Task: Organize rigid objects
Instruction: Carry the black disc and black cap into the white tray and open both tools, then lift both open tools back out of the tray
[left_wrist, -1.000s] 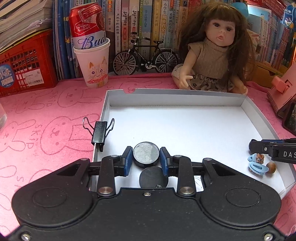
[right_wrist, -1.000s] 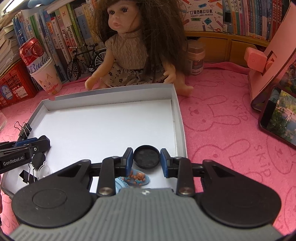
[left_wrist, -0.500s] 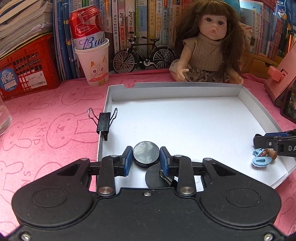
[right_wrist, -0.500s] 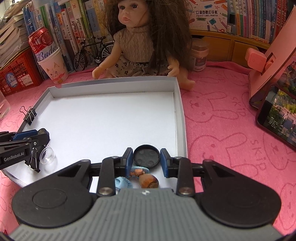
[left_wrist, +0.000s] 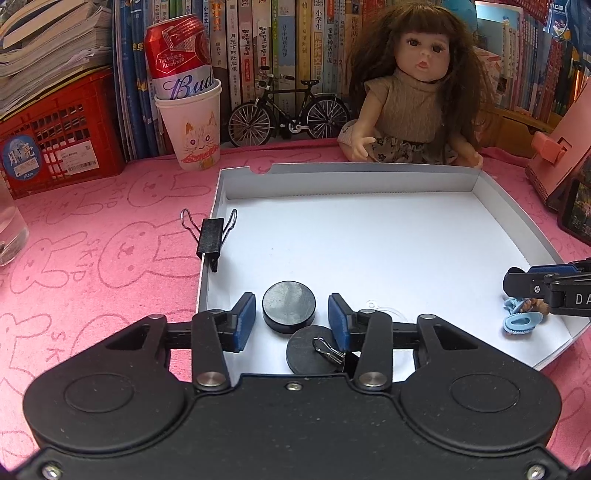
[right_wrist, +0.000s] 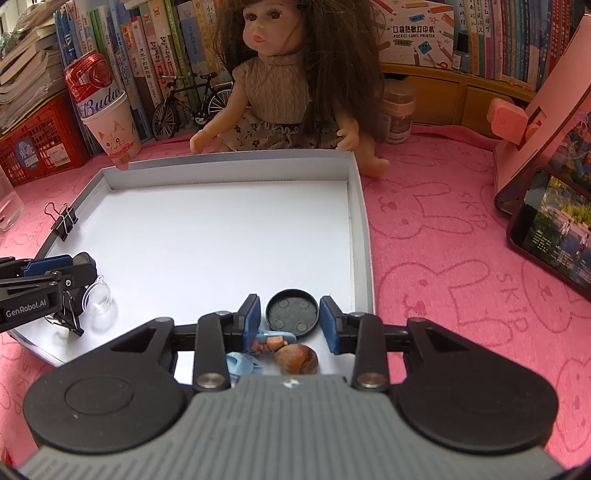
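Left tongs spread, pads flanking a black puck without touching it; puck resting on floor of white tray, near 7 o'clock corner. Second black disc just behind, binder clip lying on it. Another binder clip clamped on tray's 9 o'clock wall.

Right tongs spread too, either side of an upturned black lid, gaps visible both sides. Lid at tray's 5 o'clock corner, beside blue clip and brown nut. Pink tabletop all round.
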